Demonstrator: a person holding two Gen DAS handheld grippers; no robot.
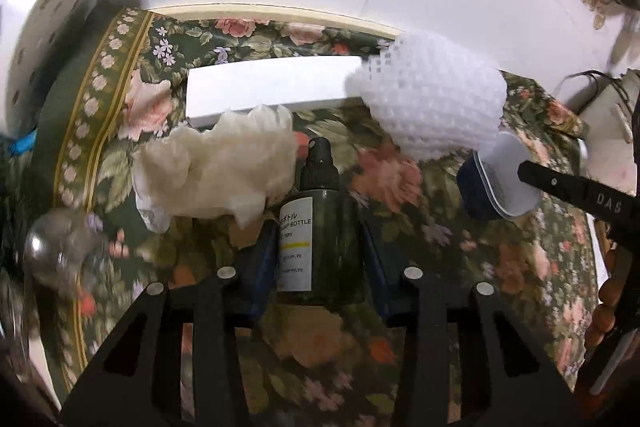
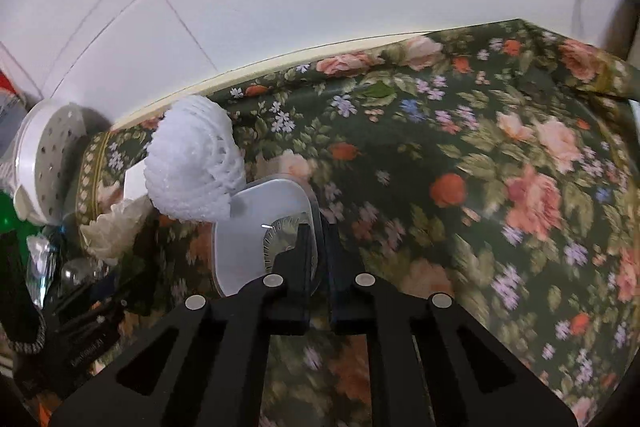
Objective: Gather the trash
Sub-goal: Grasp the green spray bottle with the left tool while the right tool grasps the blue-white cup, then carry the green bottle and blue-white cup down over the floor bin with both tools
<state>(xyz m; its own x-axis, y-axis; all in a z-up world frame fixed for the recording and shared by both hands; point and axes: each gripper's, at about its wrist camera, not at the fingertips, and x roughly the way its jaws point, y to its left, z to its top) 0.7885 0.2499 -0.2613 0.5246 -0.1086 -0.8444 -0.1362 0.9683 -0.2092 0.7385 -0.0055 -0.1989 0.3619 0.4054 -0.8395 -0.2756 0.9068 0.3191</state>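
Observation:
A dark green spray bottle (image 1: 320, 247) lies on the floral tablecloth (image 1: 400, 179), nozzle pointing away. My left gripper (image 1: 320, 267) is shut on it, a blue pad pressed to each side. A crumpled off-white tissue (image 1: 216, 171) touches the bottle's left shoulder. A white foam fruit net (image 1: 432, 99) lies at the back right. My right gripper (image 2: 316, 235) is shut on the rim of a translucent plastic container (image 2: 256, 219), which stands tilted on its edge; the container (image 1: 500, 179) shows a blue band in the left wrist view.
A flat white box (image 1: 272, 87) lies behind the tissue by the tiled wall. A white perforated round tub (image 2: 48, 163) stands at the left table end. Crumpled clear plastic (image 1: 60, 251) lies at the near left. The cloth (image 2: 500, 187) to the right carries nothing.

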